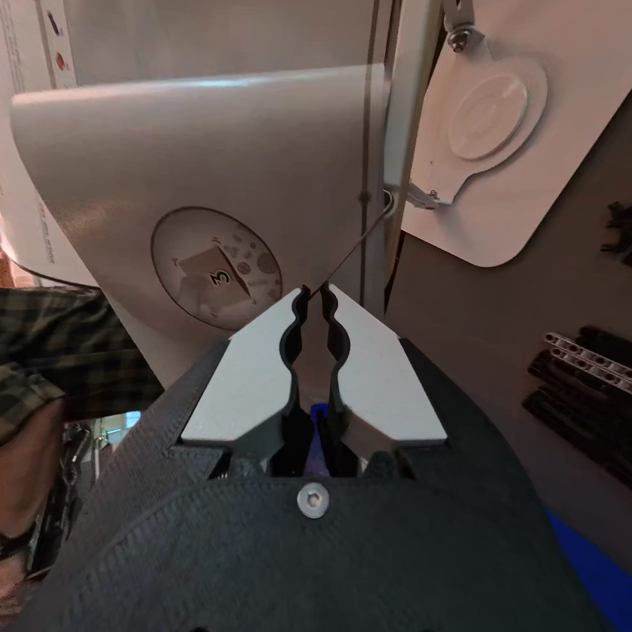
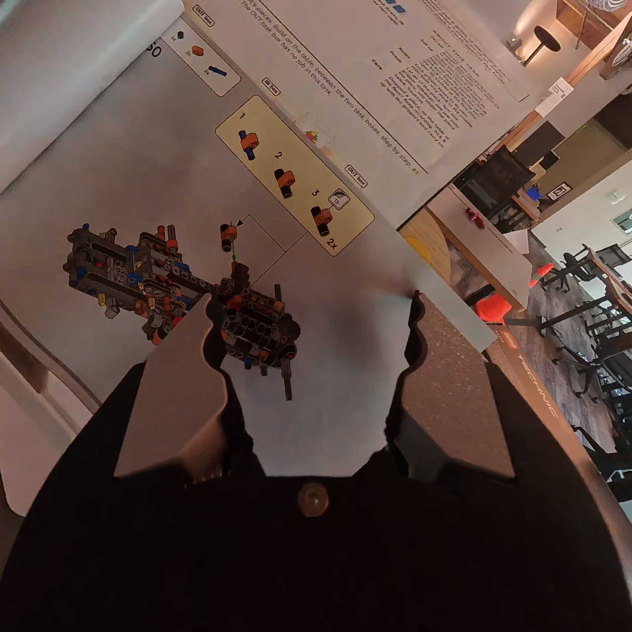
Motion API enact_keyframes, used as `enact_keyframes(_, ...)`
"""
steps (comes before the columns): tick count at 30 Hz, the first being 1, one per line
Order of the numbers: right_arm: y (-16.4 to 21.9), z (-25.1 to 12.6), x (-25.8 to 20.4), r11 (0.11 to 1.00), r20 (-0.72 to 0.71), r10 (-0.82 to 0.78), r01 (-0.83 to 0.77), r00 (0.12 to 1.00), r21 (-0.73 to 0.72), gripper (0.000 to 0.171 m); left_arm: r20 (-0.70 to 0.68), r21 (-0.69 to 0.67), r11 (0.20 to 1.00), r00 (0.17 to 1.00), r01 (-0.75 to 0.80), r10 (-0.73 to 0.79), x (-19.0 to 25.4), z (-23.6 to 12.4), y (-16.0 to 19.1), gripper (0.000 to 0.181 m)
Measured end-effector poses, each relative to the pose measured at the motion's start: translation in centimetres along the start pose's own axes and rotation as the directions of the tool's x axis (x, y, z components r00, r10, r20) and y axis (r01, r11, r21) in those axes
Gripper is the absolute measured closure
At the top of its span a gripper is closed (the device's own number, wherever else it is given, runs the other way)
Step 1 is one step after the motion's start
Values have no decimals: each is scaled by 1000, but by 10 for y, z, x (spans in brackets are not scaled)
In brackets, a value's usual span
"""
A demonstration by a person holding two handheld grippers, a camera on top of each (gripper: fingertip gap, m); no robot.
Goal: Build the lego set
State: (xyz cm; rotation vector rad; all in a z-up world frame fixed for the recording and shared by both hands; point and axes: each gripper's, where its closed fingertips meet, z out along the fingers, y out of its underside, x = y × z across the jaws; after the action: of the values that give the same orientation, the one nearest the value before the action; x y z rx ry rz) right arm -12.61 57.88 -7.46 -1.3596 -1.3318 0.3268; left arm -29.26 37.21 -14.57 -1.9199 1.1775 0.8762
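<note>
Left tongs [image 1: 315, 290]: drawn almost together, a thin page edge [image 1: 352, 253] seen between the tips; whether it is truly pinched cannot be told.
Page at left tongs: a curled booklet leaf [image 1: 205, 171] stands at 12 o'clock, a round printed emblem at 10 o'clock from the tips.
Right tongs [image 2: 311, 307]: spread wide apart, nothing between them; held close over the open instruction booklet [image 2: 136, 171].
Booklet at right tongs: the printed model drawing lies at 9 to 10 o'clock, its long axis running from 9 o'clock toward 5 o'clock; a yellow sub-step panel [image 2: 294, 174] sits at 12 o'clock.
Key relation: the page edge runs from the left tips toward 1 o'clock, so a page turn is judged to be the step in hand, with the left side nearer that edge.
Lego parts: a stack of black and grey beams [image 1: 588, 376] lies on the dark tabletop [image 1: 478, 307] at 3 o'clock of the left tongs, well apart; more dark pieces [image 1: 619, 232] at 2 o'clock.
Containers: a lego box [image 2: 526, 383] lies under the booklet at 3 o'clock of the right tongs; its contents are hidden.
Printed sheet [image 2: 376, 68]: at 12 o'clock beyond the booklet.
Sleeve: a plaid sleeve [image 1: 51, 342] at 9 o'clock in the left view.
</note>
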Motion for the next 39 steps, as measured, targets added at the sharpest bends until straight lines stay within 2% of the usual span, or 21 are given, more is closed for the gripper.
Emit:
enact_keyframes(8,0,0,0,1000,0,-1,1,1000,-2,65,-44,-35,991,990,130,-131,29,-4,10,179)
enact_keyframes(16,0,0,0,1000,-1,-2,2,1000,0,66,-75,15,966,964,258,-256,39,-7,10,179)
enact_keyframes(21,0,0,0,1000,1,-2,2,1000,3,66,-169,52,937,928,345,-333,44,-24,3,163)
enact_keyframes(26,0,0,-2,1000,8,-6,6,1000,8,71,-213,209,858,878,469,-428,14,-49,-25,160)
enact_keyframes(29,0,0,-3,1000,15,-7,7,1000,-1,71,-191,264,826,867,498,-461,-10,-44,-41,162)
enact_keyframes(35,-1,-1,-7,999,23,-30,31,999,-10,79,-214,337,718,792,609,-571,-36,-19,-62,160)
enact_keyframes(37,-2,-3,-8,999,22,-50,50,999,-5,98,-189,335,713,785,616,-590,-39,-12,-60,160)
enact_keyframes(39,-2,-6,-12,998,29,-70,70,997,-8,110,-202,324,712,781,623,-591,-34,-6,-61,161)
